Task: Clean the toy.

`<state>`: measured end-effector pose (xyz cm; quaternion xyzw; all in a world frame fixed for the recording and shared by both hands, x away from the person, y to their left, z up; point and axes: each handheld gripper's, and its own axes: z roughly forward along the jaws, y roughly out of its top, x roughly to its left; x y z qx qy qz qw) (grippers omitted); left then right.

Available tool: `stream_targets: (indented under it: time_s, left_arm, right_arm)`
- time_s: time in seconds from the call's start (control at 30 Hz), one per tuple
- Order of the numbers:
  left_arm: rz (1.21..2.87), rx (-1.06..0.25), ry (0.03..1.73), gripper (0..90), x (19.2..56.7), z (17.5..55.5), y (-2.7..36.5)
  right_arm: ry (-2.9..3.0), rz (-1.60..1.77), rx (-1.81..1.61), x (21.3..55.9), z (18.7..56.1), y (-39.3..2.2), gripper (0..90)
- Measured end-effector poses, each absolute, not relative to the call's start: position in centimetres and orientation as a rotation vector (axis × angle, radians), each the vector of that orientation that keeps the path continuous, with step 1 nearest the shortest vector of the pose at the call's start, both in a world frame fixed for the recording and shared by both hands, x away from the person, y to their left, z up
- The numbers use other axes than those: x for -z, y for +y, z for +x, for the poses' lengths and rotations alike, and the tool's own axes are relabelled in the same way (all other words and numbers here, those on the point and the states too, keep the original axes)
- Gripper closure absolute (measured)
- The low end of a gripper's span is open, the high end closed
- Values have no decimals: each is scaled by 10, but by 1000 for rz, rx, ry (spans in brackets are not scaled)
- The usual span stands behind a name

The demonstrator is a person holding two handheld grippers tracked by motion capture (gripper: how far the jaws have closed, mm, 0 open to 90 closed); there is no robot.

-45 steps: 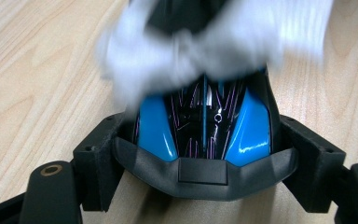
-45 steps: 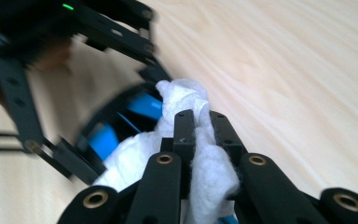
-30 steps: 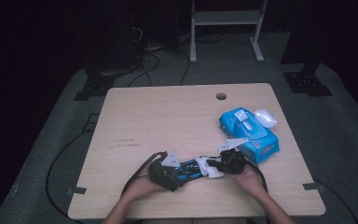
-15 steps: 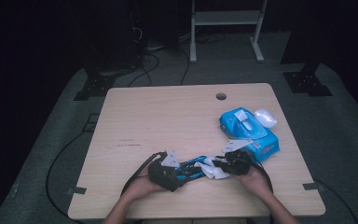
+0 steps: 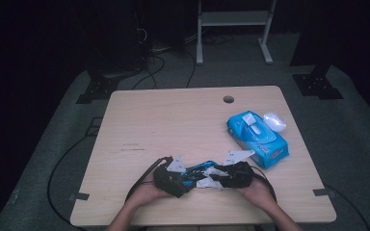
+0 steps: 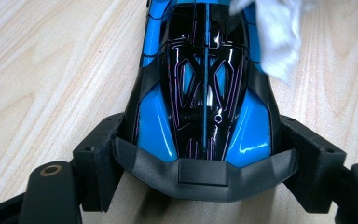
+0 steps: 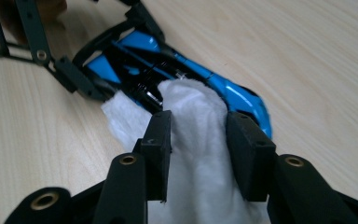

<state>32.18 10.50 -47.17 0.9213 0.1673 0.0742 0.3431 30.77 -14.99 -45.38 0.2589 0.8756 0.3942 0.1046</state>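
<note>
A blue and black toy car lies on the wooden table near its front edge. My left gripper is shut on one end of the car, a pad on each flank. From the right, my right gripper faces the car's other end. Its jaws have just been opening. A white wipe still lies bunched between them and drapes onto the car's body. In the high view the two grippers meet over the car, with a hand behind each.
A blue pack of wet wipes lies to the right on the table, with a white cap-like thing beside it. A cable hole is near the far edge. Cables trail off the front left corner.
The right hand has edged slightly toward the table's near edge beside the car. The left hand and the car have stayed put.
</note>
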Motion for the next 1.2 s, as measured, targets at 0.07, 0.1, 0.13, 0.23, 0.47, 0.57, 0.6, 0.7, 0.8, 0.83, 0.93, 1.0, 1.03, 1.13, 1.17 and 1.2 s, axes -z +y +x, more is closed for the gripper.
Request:
stream_targets:
  time_s: [0.07,0.1,0.13,0.23,0.47,0.57,0.6,0.7,0.8,0.83,0.93,1.0,1.03,1.13,1.17,1.2]
  left_arm:
    - [2396,-194,434,235,472,322,105]
    - [2396,-193,435,235,472,322,105]
    - [2395,-192,435,235,472,322,105]
    - [2397,-192,434,235,472,322,105]
    - [2400,-187,441,234,471,322,105]
    - [2377,-146,456,195,467,324,107]
    - [2357,-133,464,194,465,325,109]
    - [2316,-97,502,178,460,328,115]
    - [2326,-40,540,173,459,332,120]
    - [2321,-25,550,174,460,333,121]
    - [2296,6,556,173,458,334,125]
    - [2282,27,564,173,457,336,127]
    - [2283,37,567,173,456,336,128]
    - [2274,90,591,174,456,339,132]
    - [2264,107,618,174,456,341,135]
    - [2251,102,640,181,455,341,137]
  right_arm:
    - [2585,728,-1135,457,306,-146,683]
    - [2584,725,-1155,457,306,-147,742]
    - [2594,730,-1166,455,307,-148,762]
    - [2577,767,-1155,452,312,-153,798]
    - [2546,905,-1106,460,331,-170,805]
    - [2540,907,-1172,455,328,-169,805]
    - [2543,898,-1197,453,327,-168,805]
    - [2585,853,-1263,451,324,-162,804]
    - [2636,828,-1253,454,322,-157,805]
    - [2644,827,-1250,455,322,-156,805]
    - [2649,841,-1273,456,323,-158,805]
    - [2653,847,-1280,457,324,-159,805]
    - [2657,846,-1279,457,324,-159,805]
    - [2659,856,-1290,458,325,-159,805]
    - [2660,865,-1296,458,325,-160,805]
    - [2664,874,-1300,458,326,-161,805]
